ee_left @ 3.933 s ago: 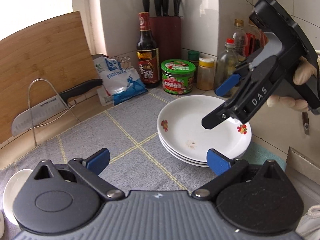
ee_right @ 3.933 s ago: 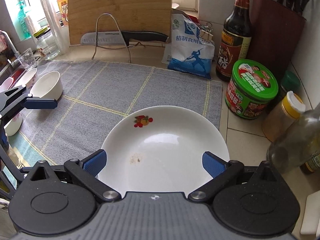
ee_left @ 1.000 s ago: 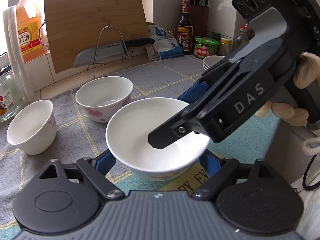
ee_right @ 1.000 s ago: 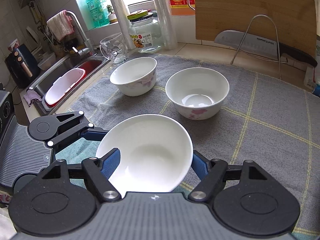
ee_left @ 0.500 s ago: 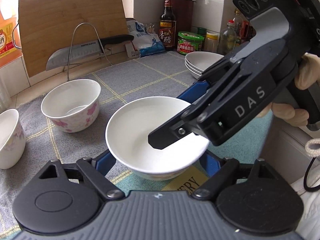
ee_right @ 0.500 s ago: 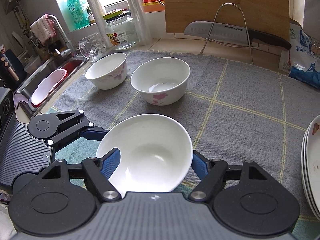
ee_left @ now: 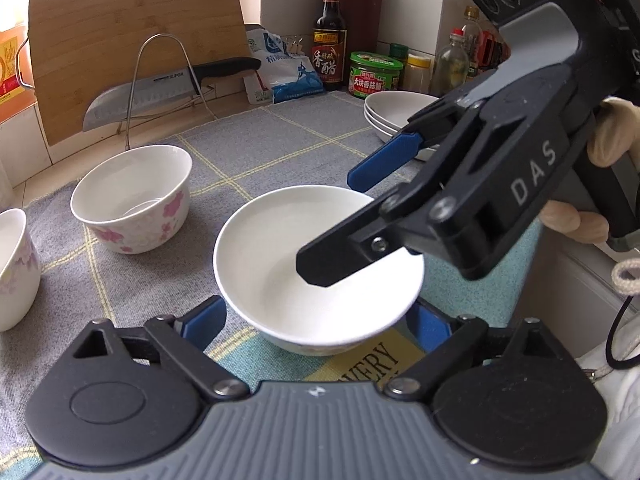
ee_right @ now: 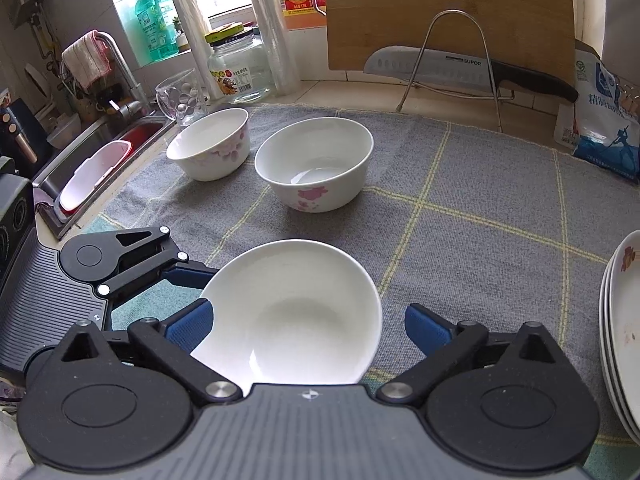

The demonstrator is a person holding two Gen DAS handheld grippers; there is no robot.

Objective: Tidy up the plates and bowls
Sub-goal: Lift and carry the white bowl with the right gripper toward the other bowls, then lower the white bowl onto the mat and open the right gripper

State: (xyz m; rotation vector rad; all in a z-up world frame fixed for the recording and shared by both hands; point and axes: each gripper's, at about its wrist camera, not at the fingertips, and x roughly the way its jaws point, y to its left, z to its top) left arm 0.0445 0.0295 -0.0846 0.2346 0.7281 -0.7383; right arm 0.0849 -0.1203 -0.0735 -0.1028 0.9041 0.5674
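White bowl (ee_left: 316, 272) is seen near the front edge of the worktop (ee_right: 320, 96), on the grey checked mat (ee_right: 460, 208), between the fingers of both grippers. Whether it rests on the mat or is lifted cannot be told.

Left gripper (ee_left: 320, 320): blue fingers (ee_left: 204, 318) are spread on either side of the bowl's base, close to its wall; contact cannot be confirmed, so grip state cannot be told.

Right gripper (ee_right: 306, 324): its left finger (ee_right: 188, 324) is seen against the bowl rim, its right finger is clear of the bowl with mat visible in the gap. Fingers are read as spread, nothing clamped. In the left wrist view 1 right finger is seen above the bowl interior, the other past the far rim.

2 floral bowls are placed farther back on the mat: 1 (ee_right: 316, 164) just beyond the white bowl, 1 (ee_right: 210, 144) to its left, near but apart. Neither is touched.

Stack of plates (ee_right: 622, 328) is located at the right edge of the mat, well apart from the bowls.

Behind the mat: cutting board (ee_right: 448, 12) leaned on the wall, knife (ee_right: 460, 70) laid across a wire rack (ee_right: 456, 56). Sink (ee_right: 96, 152) is seen far left.
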